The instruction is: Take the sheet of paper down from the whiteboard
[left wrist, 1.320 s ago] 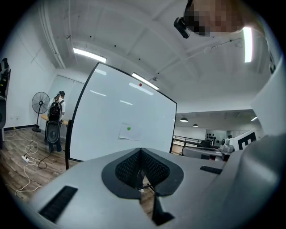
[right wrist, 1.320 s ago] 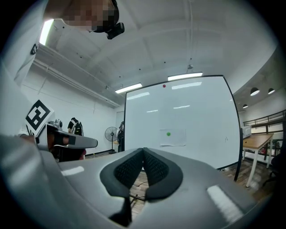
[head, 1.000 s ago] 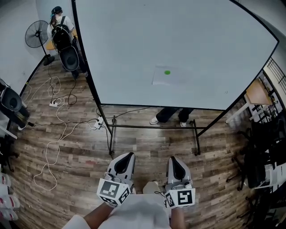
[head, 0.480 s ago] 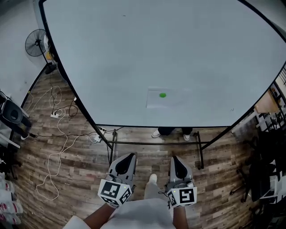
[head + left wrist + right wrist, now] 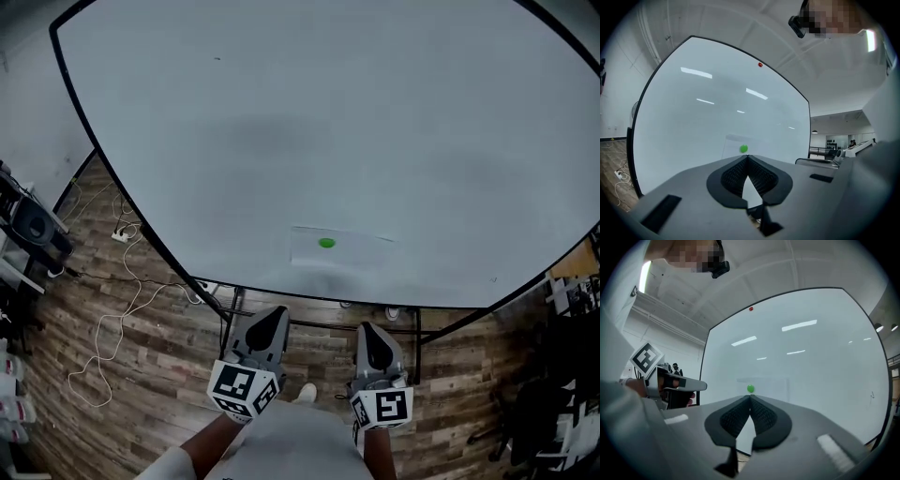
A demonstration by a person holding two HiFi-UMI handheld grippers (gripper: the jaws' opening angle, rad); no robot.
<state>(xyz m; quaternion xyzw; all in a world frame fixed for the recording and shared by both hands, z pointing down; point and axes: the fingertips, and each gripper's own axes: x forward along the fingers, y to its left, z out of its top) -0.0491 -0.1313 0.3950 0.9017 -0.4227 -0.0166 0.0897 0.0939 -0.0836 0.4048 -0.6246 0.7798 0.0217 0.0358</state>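
The left gripper [image 5: 746,157] had its jaws pressed together with nothing between them, and the right gripper [image 5: 750,397] likewise. Both were held apart from the whiteboard [image 5: 328,122]. The sheet of paper [image 5: 349,250] hung at their 12 o'clock under a green magnet [image 5: 326,243].

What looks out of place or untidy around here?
Nothing looks damaged. The white sheet of paper sits flat on the large whiteboard under a round green magnet. Only a white cable straggles loose across the wooden floor, left.

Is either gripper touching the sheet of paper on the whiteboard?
No, the left gripper and right gripper both stand clear of the sheet of paper, jaws shut and empty.
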